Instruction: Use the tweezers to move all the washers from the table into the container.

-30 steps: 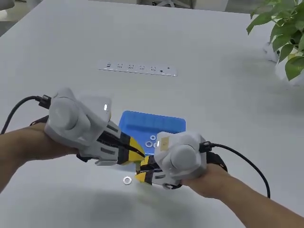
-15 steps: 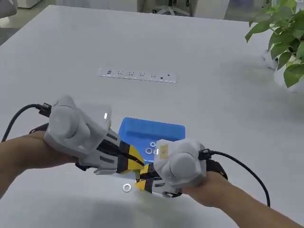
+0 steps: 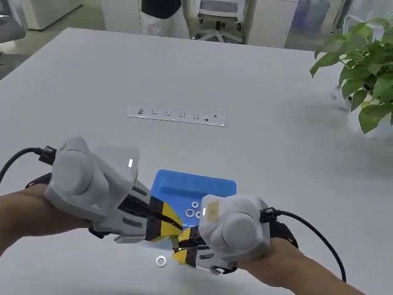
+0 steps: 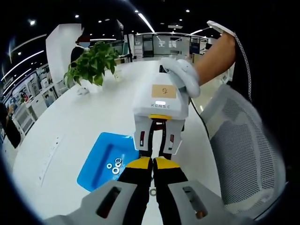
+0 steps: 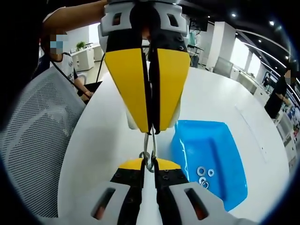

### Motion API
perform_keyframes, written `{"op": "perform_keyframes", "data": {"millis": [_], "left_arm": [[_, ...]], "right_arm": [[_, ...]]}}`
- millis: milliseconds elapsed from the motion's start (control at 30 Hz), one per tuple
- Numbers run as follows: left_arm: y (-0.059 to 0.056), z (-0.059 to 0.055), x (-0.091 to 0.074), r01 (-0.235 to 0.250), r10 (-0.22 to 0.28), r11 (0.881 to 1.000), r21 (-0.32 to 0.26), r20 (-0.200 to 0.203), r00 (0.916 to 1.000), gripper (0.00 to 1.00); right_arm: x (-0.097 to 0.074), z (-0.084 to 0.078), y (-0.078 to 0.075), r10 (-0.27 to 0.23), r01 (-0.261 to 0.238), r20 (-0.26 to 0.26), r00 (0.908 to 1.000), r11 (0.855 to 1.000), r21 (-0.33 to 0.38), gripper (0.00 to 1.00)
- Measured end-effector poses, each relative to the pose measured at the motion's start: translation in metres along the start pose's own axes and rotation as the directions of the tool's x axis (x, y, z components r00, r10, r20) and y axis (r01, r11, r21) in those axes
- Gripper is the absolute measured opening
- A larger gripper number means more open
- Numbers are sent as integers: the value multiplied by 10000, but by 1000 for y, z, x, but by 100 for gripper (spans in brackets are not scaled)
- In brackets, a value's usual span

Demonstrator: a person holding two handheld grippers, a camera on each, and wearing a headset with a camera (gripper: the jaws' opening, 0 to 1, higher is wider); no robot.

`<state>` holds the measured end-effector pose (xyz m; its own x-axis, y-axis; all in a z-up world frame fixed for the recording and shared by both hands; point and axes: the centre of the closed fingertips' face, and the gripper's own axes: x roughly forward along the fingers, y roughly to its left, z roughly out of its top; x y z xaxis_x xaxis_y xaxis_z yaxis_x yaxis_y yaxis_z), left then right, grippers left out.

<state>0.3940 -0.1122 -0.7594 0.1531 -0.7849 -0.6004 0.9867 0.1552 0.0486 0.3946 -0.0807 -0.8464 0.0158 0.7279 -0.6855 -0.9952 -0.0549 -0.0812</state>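
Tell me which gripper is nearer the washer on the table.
Right. The right gripper has its tips just right of the washer in the head view; the left gripper, shut on the tweezers, ends farther up the picture.

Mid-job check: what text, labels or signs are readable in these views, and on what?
"KENSC", small print on the white body of the right gripper, left gripper view; last letters uncertain.
Tan sticker above that print: its mark is too small to read.
Power strip, head view: markings too small to read.
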Motion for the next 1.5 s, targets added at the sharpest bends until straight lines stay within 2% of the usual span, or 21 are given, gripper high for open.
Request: {"op": "perform_keyframes", "data": {"millis": [600, 1000, 1267, 1500], "left_arm": [[3, 32, -26, -355, 346, 9978, 552, 163, 9993, 5], [19, 54, -28, -393, 370, 9939, 1027, 241, 9990, 5], [35, 59, -27, -489, 459, 9917, 1188, 282, 9986, 5], [49, 51, -23, -560, 528, 9916, 1166, 303, 9981, 5]], "right_arm": [[-26, 32, -12, -518, 526, 132, 9986, 9962, -699, 10], [-43, 40, -33, -894, 915, 314, 9955, 9932, -722, 10], [-46, 41, -51, -1131, 1157, 374, 9929, 9903, -769, 10], [-40, 36, -65, -1183, 1202, 271, 9926, 9891, -855, 10]]}}
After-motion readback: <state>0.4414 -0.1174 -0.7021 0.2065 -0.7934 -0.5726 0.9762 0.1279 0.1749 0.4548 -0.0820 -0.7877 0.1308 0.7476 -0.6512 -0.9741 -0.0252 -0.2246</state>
